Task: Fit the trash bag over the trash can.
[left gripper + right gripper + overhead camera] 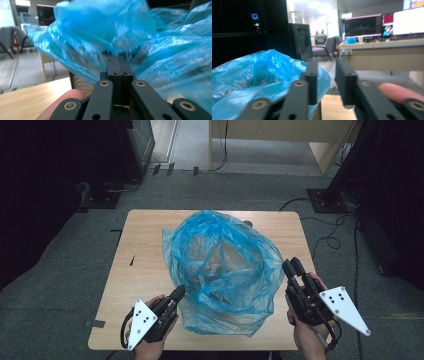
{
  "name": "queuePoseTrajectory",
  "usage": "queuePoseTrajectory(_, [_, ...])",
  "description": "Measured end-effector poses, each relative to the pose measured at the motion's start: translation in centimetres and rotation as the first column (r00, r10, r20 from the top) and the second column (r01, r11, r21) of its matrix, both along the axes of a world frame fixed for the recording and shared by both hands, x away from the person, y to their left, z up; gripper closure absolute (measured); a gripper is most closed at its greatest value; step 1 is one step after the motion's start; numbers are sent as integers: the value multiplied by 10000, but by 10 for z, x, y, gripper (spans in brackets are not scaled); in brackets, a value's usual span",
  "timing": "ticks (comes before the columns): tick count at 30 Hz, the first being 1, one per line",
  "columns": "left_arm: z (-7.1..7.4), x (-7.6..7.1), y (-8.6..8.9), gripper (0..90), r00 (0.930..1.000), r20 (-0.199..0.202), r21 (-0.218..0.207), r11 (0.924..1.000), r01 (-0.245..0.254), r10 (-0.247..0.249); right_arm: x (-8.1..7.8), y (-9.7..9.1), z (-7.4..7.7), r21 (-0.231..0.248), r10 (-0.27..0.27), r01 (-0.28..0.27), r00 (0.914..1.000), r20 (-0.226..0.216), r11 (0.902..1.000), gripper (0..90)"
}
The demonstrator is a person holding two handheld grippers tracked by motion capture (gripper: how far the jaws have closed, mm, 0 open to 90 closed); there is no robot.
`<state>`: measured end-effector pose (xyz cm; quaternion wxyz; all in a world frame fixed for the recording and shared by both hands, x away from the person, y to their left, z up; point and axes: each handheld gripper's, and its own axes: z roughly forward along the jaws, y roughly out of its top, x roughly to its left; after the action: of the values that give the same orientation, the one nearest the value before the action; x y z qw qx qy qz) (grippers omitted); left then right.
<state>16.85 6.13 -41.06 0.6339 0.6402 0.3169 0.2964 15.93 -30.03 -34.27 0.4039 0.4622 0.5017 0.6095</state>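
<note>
Now blue plastic bag (220, 270) lying mid-worktop (145, 265) between hands; left gripper (176, 294) clenching bag's near-left edge; right gripper (291, 266) hanging released just beside bag's right side, gripping nothing.

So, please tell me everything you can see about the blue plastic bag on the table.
The blue plastic bag is thin, translucent and crumpled, puffed up over a dark object whose shape is unclear. It covers the middle of the wooden table, its edge spread flat toward the near side. The left claw is shut at its near-left edge, seemingly pinching the film. The right claw is open beside its right edge.
</note>
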Motion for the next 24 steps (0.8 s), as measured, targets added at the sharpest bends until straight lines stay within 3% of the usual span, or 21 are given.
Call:
queuePoseTrajectory(3, [-4,7,5,900,9983,-427,-44,9992,-403,401,2,-4,-2,218,180,-176,9997,-192,9996,611])
queuePoseTrajectory(5, [-5,12,8,900,9958,-614,-17,9977,-675,672,3,-4,-3,229,213,-208,9995,-220,9995,602])
queuePoseTrajectory(11, [-7,36,21,900,9809,-1221,-13,9882,-1530,1517,2,-4,-3,98,111,-110,9998,-184,9999,558])
queuePoseTrajectory(21, [8,79,29,887,9684,-1477,-136,9786,-2051,2009,6,-2,-4,-30,256,-257,9993,-289,9997,537])
queuePoseTrajectory(24, [11,90,31,822,9633,-1660,-296,9754,-2186,2108,8,0,-5,-88,275,-278,9992,-303,9996,530])
